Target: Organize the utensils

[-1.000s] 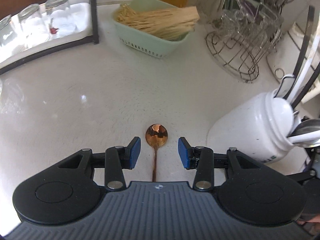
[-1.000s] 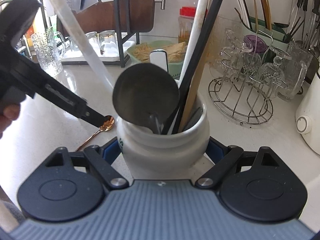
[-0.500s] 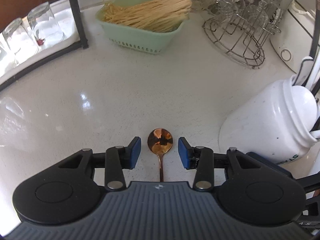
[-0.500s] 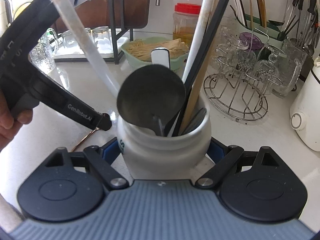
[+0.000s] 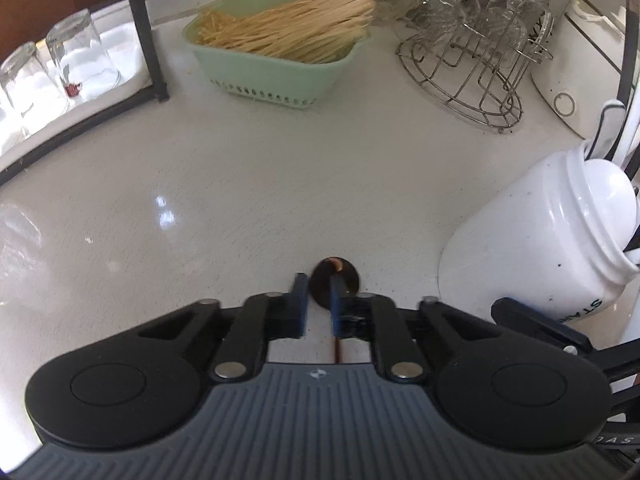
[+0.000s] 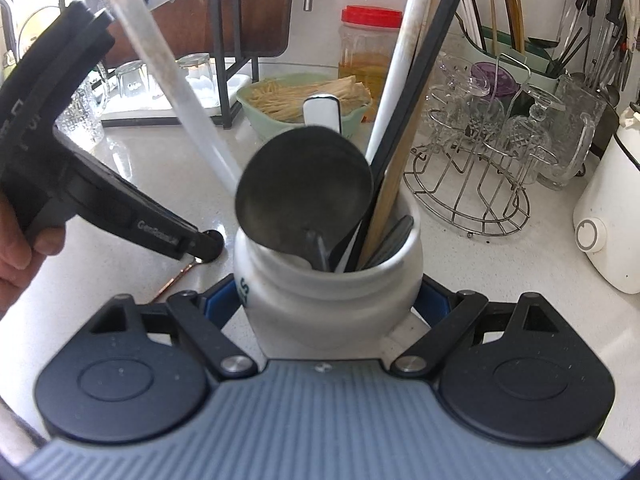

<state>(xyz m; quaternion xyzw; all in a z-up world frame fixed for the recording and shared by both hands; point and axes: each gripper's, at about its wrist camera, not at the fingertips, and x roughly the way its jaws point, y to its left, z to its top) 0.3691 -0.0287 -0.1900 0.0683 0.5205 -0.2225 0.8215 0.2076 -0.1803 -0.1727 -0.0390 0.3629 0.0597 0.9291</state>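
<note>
A copper spoon lies on the white counter, its handle running back toward me. My left gripper stands over its neck with the jaws closing. A thin strip of counter still shows between the left pad and the spoon, which sits against the right pad. In the right wrist view the left gripper's tip rests on the counter just left of the white utensil jar. My right gripper is shut on that jar, which leans and holds a ladle and long handles.
A mint basket of sticks stands at the back, with a wire rack of glasses to its right. Upturned glasses sit on a black-framed shelf at the left. A white appliance is far right. A hand holds the left gripper.
The left jaws have drawn in from wide apart to nearly together around the spoon's neck, and the left gripper rolled a little. The right gripper and jar stayed put.
</note>
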